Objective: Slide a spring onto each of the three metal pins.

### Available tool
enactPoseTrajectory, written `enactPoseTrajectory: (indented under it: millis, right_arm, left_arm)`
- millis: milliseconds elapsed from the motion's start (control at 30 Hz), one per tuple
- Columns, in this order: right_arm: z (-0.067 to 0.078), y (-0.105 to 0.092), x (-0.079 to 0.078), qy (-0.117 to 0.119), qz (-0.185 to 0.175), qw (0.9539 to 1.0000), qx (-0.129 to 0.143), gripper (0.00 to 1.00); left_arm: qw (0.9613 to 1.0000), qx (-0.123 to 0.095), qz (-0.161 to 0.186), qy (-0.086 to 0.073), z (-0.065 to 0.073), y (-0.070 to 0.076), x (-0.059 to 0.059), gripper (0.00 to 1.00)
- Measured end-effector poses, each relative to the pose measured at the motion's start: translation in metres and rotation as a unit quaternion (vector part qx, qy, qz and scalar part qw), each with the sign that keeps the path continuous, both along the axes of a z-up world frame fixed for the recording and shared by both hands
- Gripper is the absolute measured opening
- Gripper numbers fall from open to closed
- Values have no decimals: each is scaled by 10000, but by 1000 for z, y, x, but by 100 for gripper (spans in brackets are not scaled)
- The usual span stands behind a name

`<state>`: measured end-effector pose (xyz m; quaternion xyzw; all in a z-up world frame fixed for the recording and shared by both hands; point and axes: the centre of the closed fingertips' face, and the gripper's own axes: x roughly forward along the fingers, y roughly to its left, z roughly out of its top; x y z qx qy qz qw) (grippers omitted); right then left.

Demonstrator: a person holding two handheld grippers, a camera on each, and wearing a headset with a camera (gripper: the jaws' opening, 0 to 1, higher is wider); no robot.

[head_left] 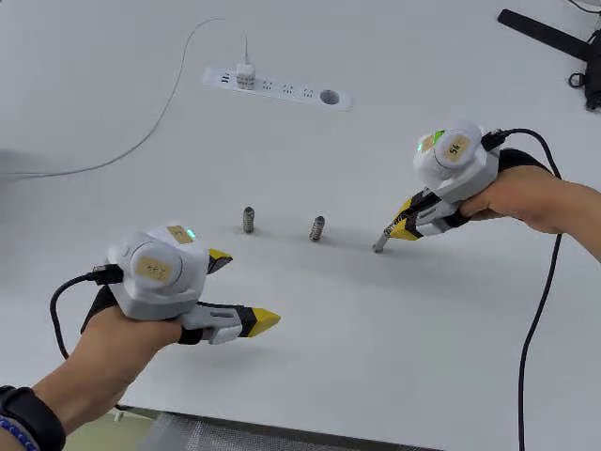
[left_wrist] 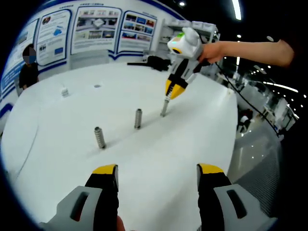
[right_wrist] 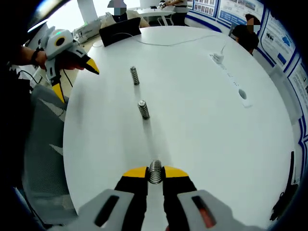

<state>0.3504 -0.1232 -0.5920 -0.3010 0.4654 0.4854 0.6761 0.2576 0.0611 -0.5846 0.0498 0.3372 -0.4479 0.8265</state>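
Note:
Two springs stand upright on the white table (head_left: 310,329), one on the left (head_left: 249,219) and one in the middle (head_left: 317,227); each seems to sit on a pin. Further right, my right gripper (head_left: 402,230) is shut on a third spring (head_left: 380,244), tilted with its lower end at the table. Whether a pin is inside it is hidden. The right gripper view has this spring (right_wrist: 154,169) pinched between the yellow tips of the right gripper (right_wrist: 155,175), with the other two springs (right_wrist: 143,109) (right_wrist: 134,75) in line beyond. My left gripper (head_left: 240,287) hovers open near the front, holding nothing.
A white power strip (head_left: 277,87) with a plugged-in charger and a thin cable lies at the back of the table. A black stand (head_left: 554,38) is at the far right corner. The table's front edge (head_left: 282,427) runs just below my left hand.

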Motion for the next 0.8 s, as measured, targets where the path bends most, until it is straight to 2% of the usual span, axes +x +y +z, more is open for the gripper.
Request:
enactPoseTrajectory:
  millis: [200, 800]
  right_arm:
    - [-7, 2, -1, 35, 43, 10000, -35, 13]
    - [-28, 7, -1, 135, 162, 9996, -165, 13]
  left_arm:
    - [10000, 10, -12, 42, -2, -1, -4, 67]
    - [9999, 9, 38, 108, -4, 3, -5, 67]
